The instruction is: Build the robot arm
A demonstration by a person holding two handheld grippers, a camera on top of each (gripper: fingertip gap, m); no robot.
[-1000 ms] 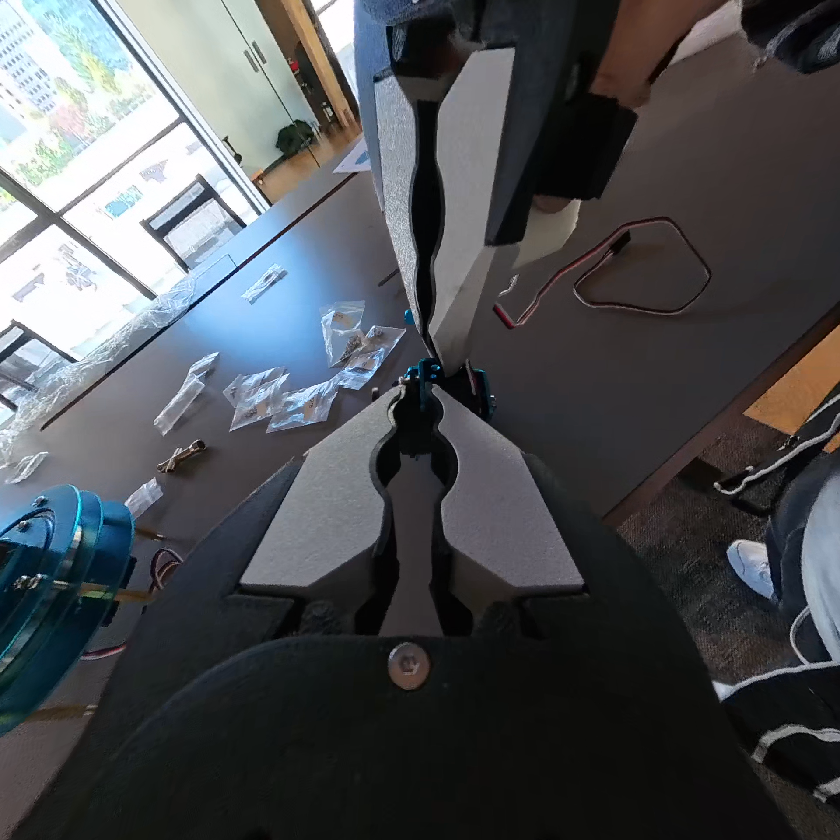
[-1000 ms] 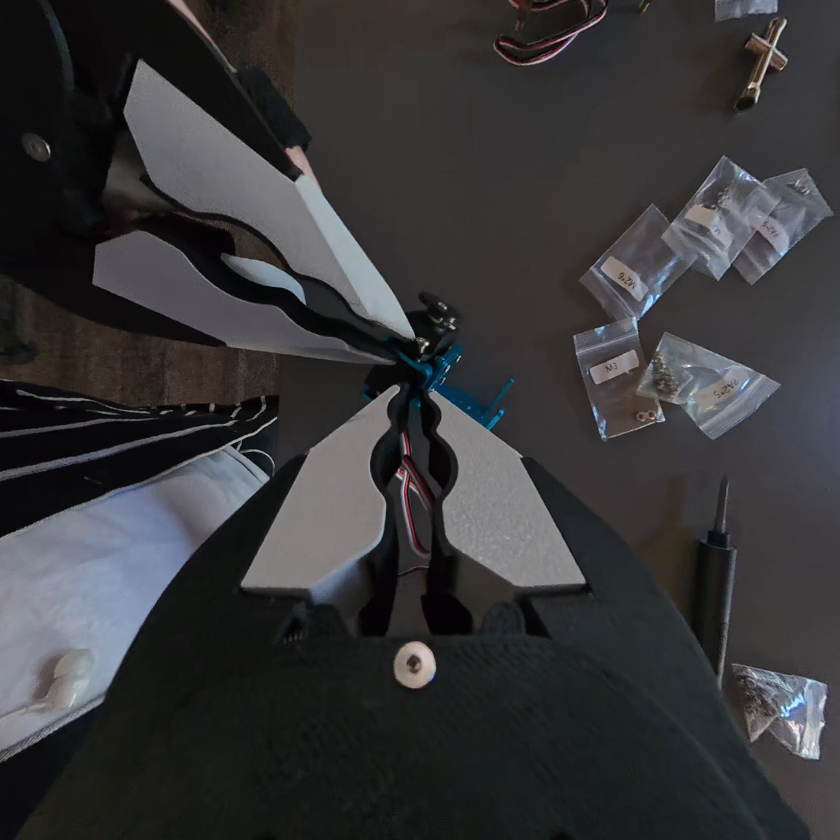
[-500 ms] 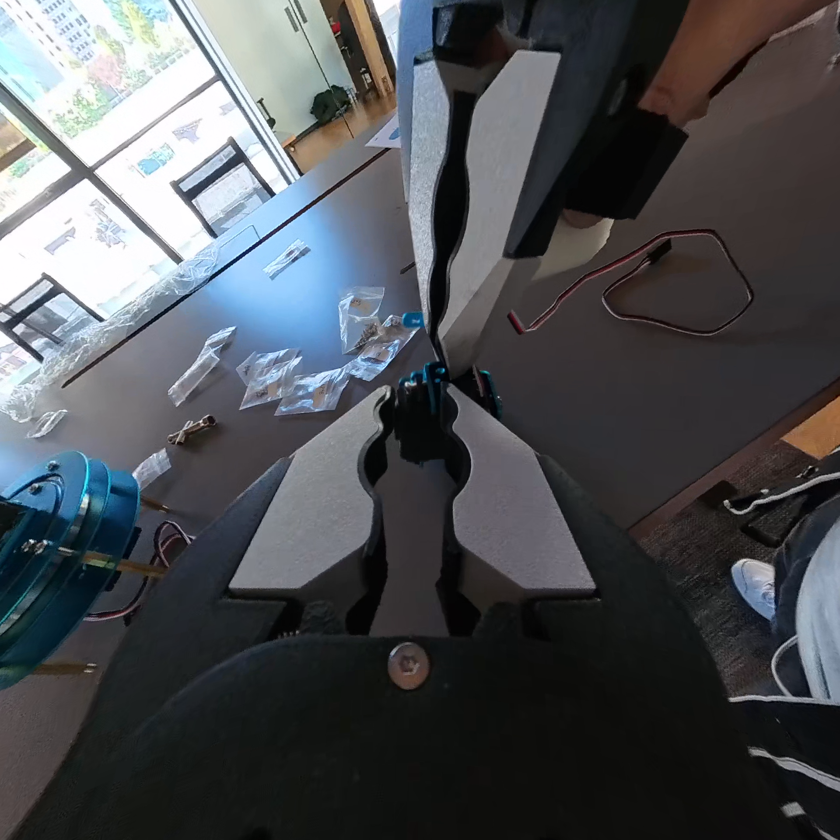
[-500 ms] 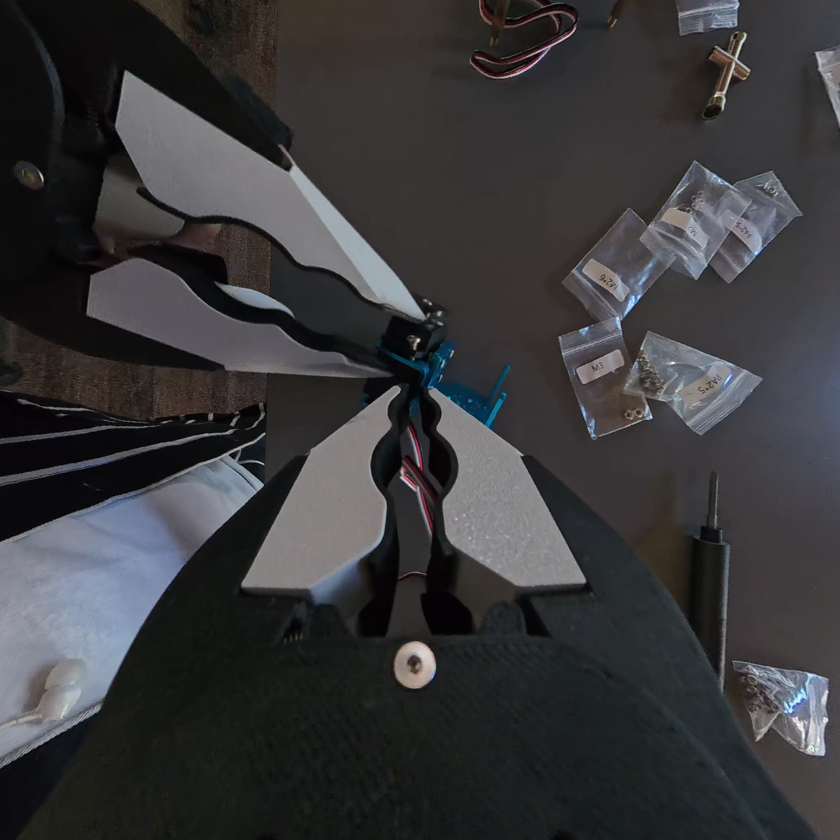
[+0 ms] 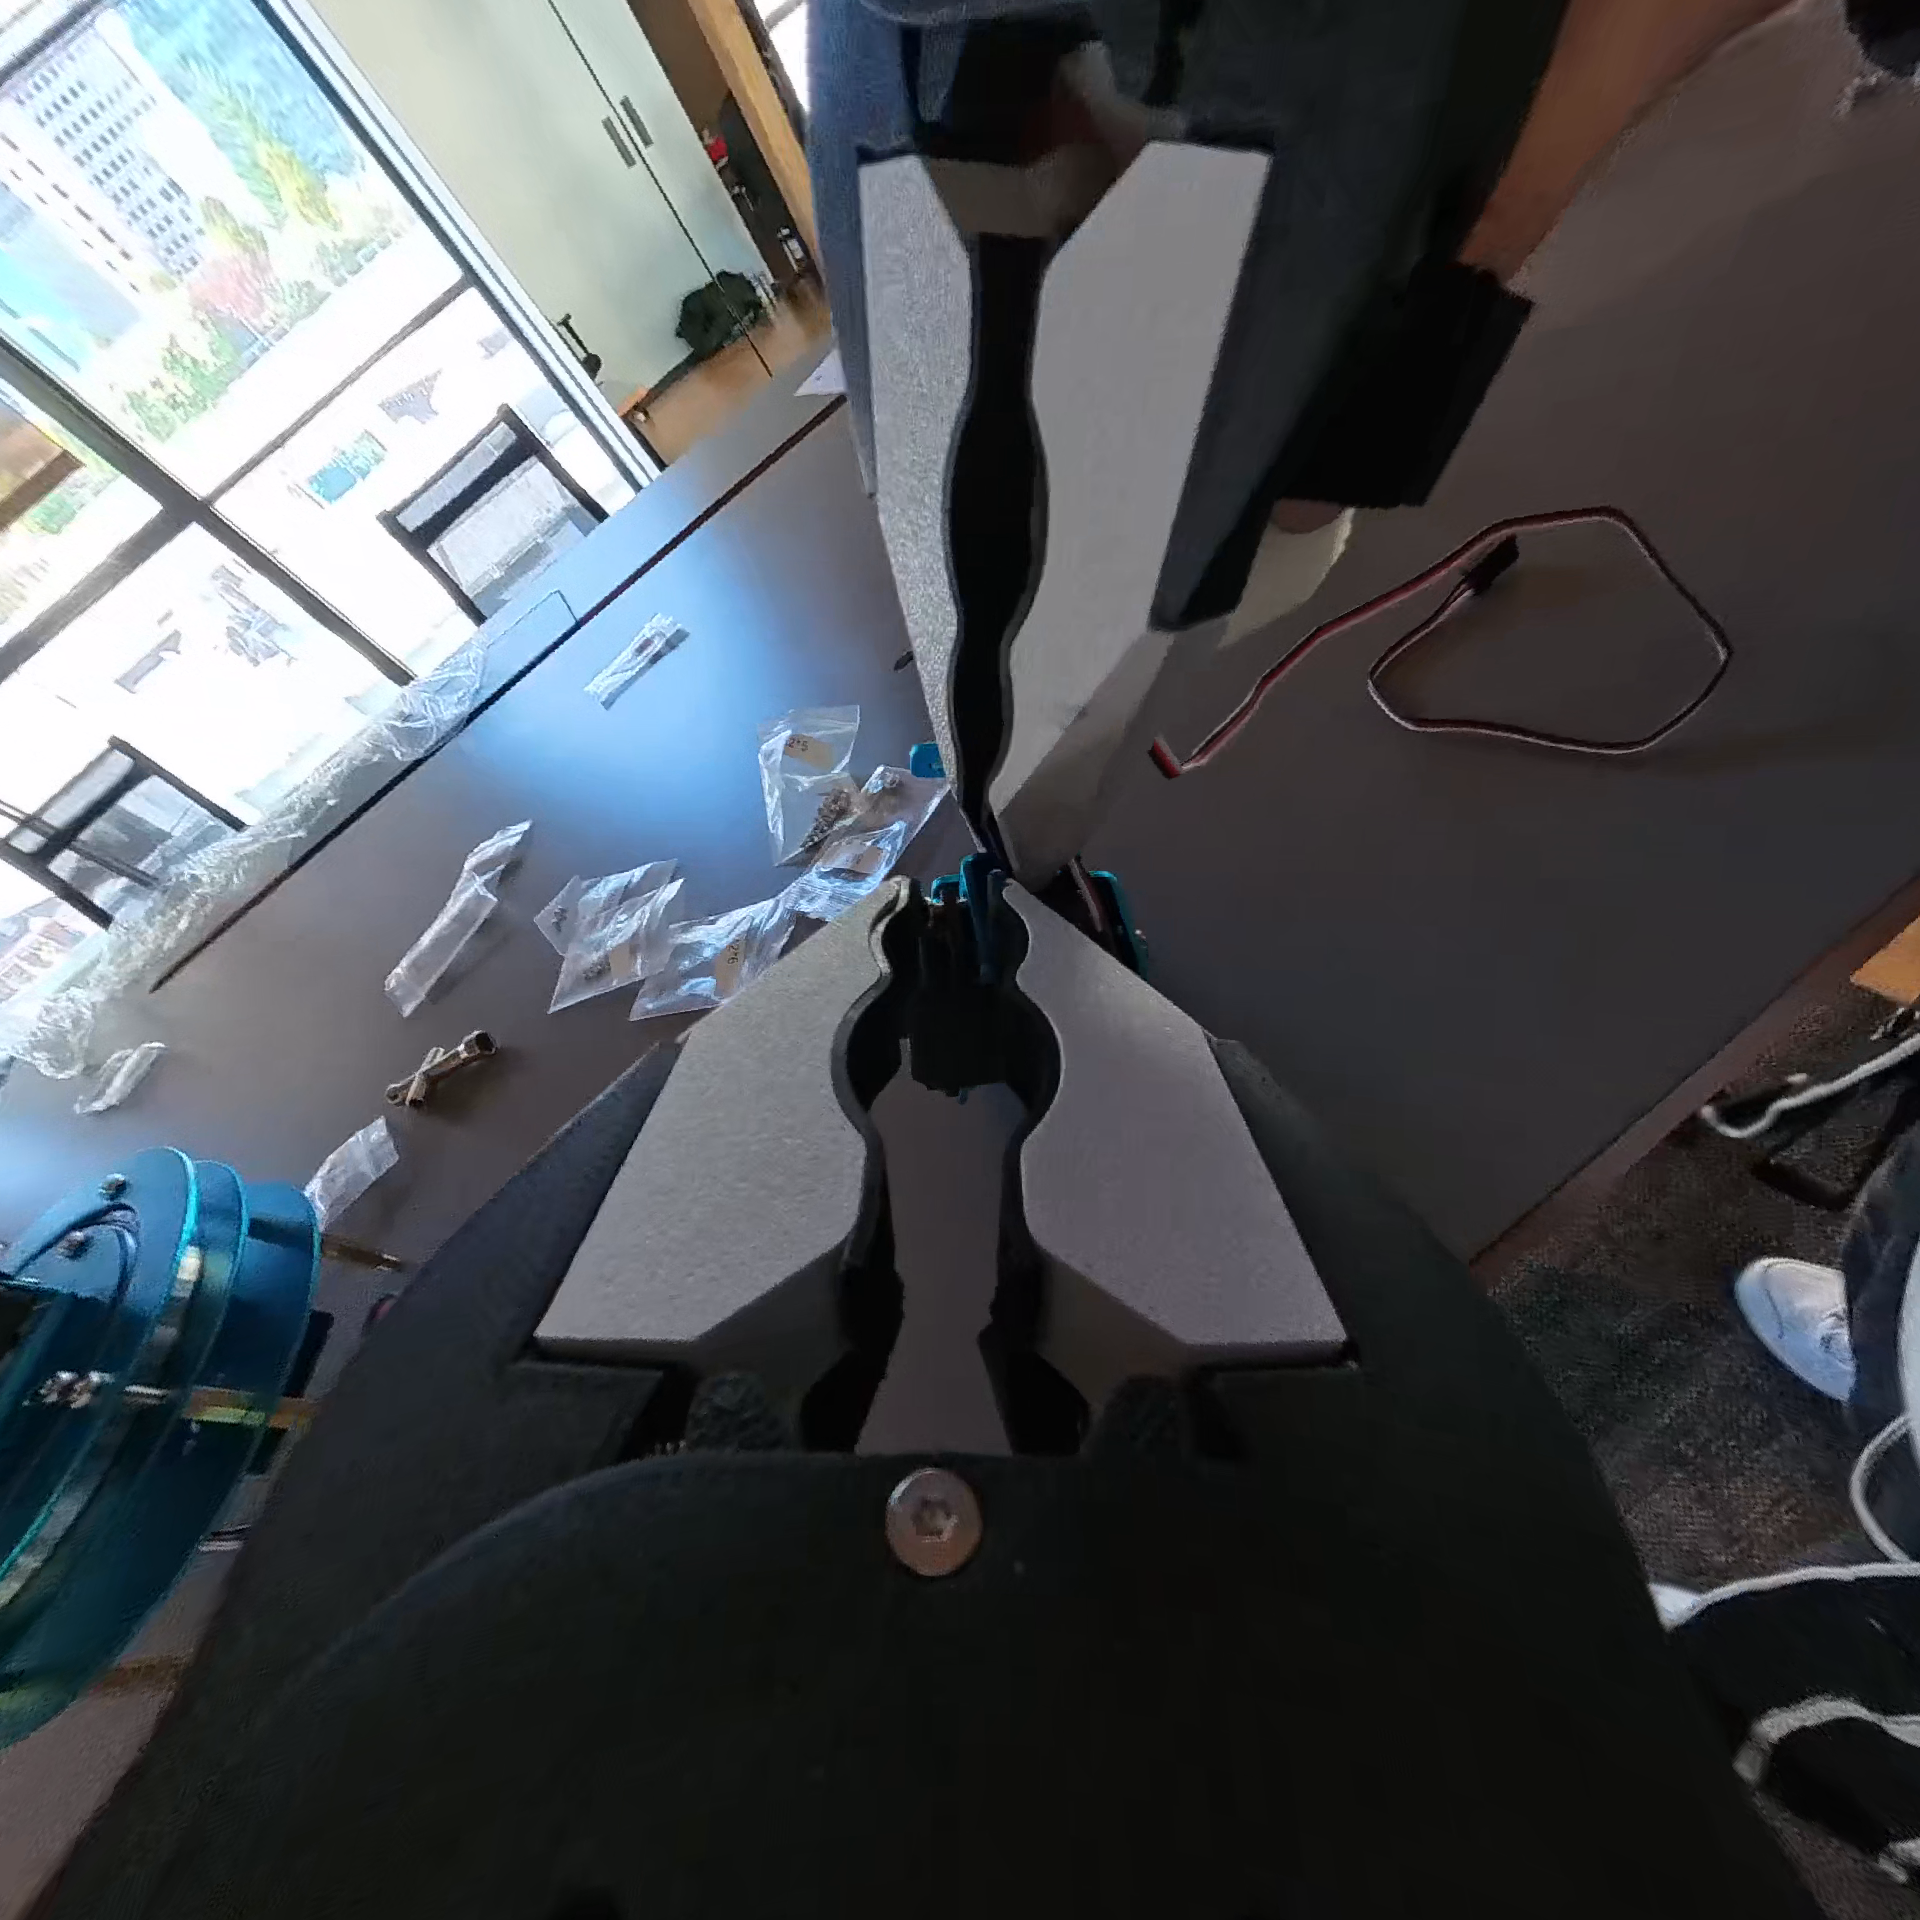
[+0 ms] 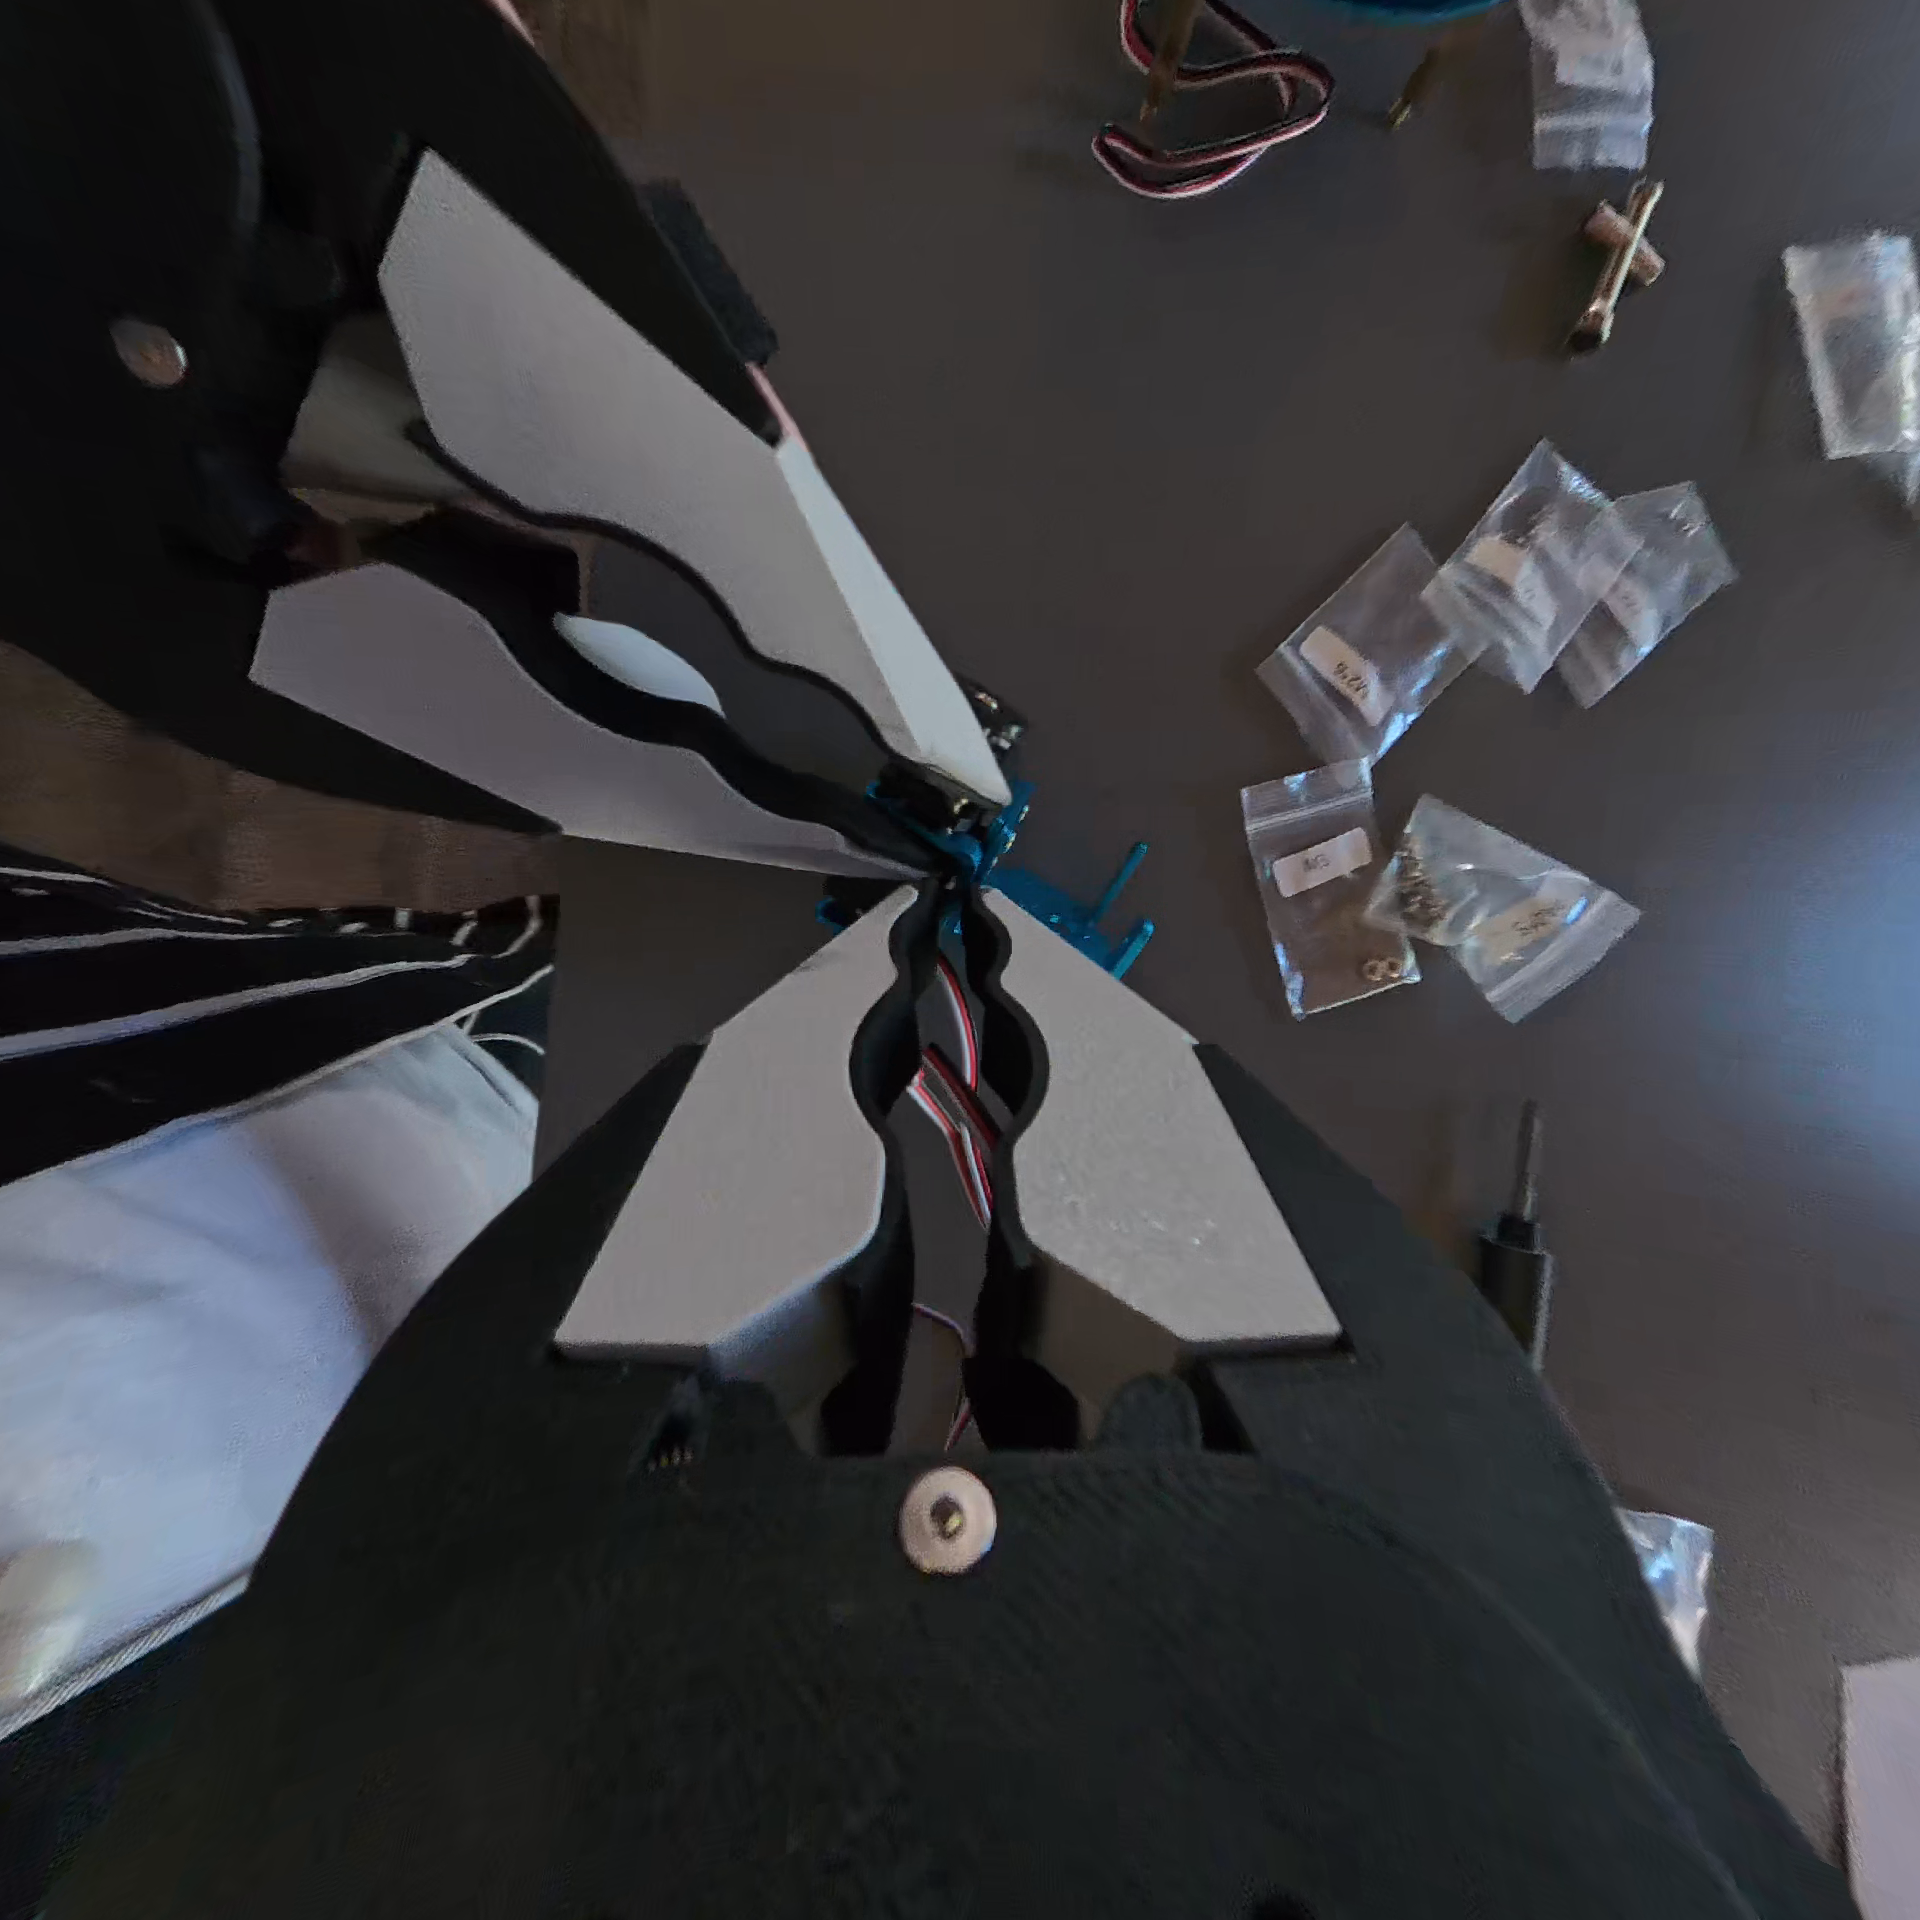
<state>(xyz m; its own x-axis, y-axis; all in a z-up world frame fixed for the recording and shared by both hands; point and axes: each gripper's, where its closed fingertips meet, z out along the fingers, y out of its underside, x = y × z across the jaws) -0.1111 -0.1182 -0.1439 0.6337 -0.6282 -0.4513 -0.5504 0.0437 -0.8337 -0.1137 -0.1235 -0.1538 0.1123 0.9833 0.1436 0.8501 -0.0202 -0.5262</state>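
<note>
My left gripper [image 5: 961, 899] and my right gripper [image 6: 948, 885] meet tip to tip just above the dark table [image 5: 1403, 935]. Both are shut on one small assembly: a blue metal bracket [image 6: 1081, 909] with a black servo [image 5: 951, 1023]. In the left wrist view the servo sits between my left fingers, and the right gripper [image 5: 982, 821] comes down from above. In the right wrist view the left gripper [image 6: 951, 821] reaches in from the left. The servo's red, white and black wire [image 6: 961, 1107] runs back between my right fingers.
Several clear bags of small hardware [image 6: 1340, 883] lie to the right, with a cross wrench [image 6: 1616, 265] and a black screwdriver [image 6: 1519, 1257]. A round blue base [image 5: 125, 1403] stands at left. A loose servo cable [image 5: 1558, 644] lies beyond. The table edge [image 5: 1662, 1122] and a person's legs are close.
Both grippers stay shut on the bracket and servo. The pair has shifted slightly over the table, and the servo sits deeper between my left fingers.
</note>
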